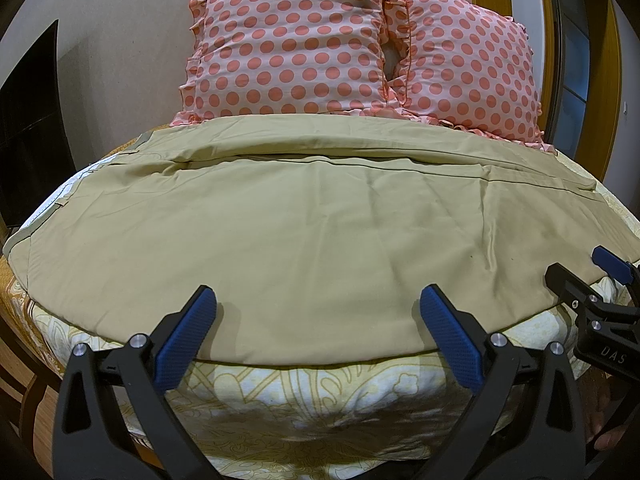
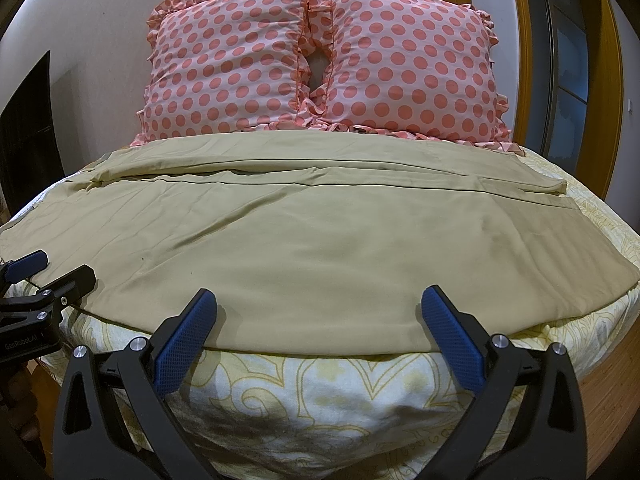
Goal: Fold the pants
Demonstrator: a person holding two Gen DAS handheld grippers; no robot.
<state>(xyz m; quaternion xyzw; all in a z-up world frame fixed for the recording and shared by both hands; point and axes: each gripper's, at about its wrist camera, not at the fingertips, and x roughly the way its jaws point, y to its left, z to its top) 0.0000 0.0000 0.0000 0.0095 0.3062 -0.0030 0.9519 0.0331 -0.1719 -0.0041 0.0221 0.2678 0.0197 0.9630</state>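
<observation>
**A:** What is lying in front of the operator, starting with the largest item?

**B:** The bed is filling the lower view, its yellow-patterned cover showing bare along the near edge. The khaki pants are lying spread across it sideways, waistband toward the left, hems toward the right, one leg lying beyond the other. Two polka-dot pillows are leaning against the wall, just behind the far leg.

**A:** And the tools?

**B:** The left gripper is hovering at the near edge of the fabric with its jaws standing wide, holding nothing. The right gripper is doing the same further right, also spread wide and empty. Both are facing the near long edge of the cloth.

**A:** What is likely to be going wrong from here?

**B:** In my judgement, three faults:
1. The fabric is thin and lying in layers, so a pinch at the near edge may be taking only the top layer, leaving the lower one behind.
2. Jaws pressing too deep may be catching the bed cover along with the cloth.
3. Uneven lifting between the two hands may be skewing the fold and adding to the creases already showing mid-leg.
</observation>
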